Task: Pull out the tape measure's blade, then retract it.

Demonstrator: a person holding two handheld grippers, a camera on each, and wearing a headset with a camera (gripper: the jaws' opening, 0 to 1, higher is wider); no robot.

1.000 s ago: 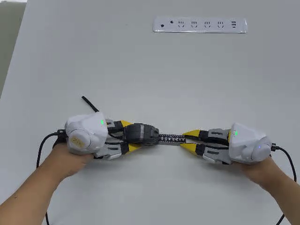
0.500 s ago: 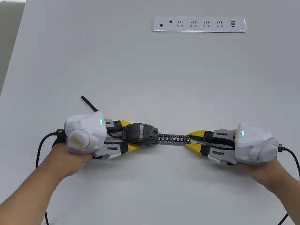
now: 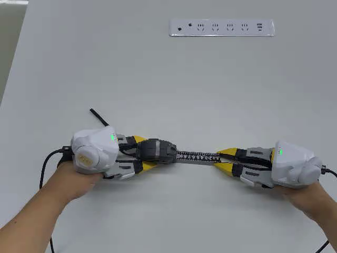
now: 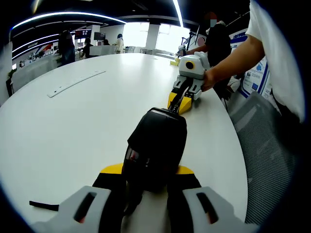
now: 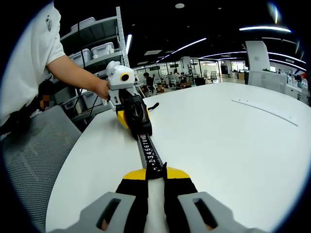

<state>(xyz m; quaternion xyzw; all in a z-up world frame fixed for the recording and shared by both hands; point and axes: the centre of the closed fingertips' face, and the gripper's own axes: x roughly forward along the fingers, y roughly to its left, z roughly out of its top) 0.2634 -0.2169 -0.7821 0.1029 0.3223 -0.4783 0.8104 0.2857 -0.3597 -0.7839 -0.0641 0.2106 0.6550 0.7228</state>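
Yellow-tipped left gripper (image 3: 144, 153) clamped the case (image 3: 159, 151); right gripper (image 3: 221, 160) seemingly pinched the blade (image 3: 197, 156) mid-frame, pull underway; next, a steady outward draw.

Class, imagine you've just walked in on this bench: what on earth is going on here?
A person is working a tape measure with two hand-held grippers over a white table. The left gripper is shut on the tape measure's dark case, while the right gripper pinches the tip of the blade. A short stretch of numbered blade spans the gap between them, so it is only partly out. A power strip lies untouched at the far side.
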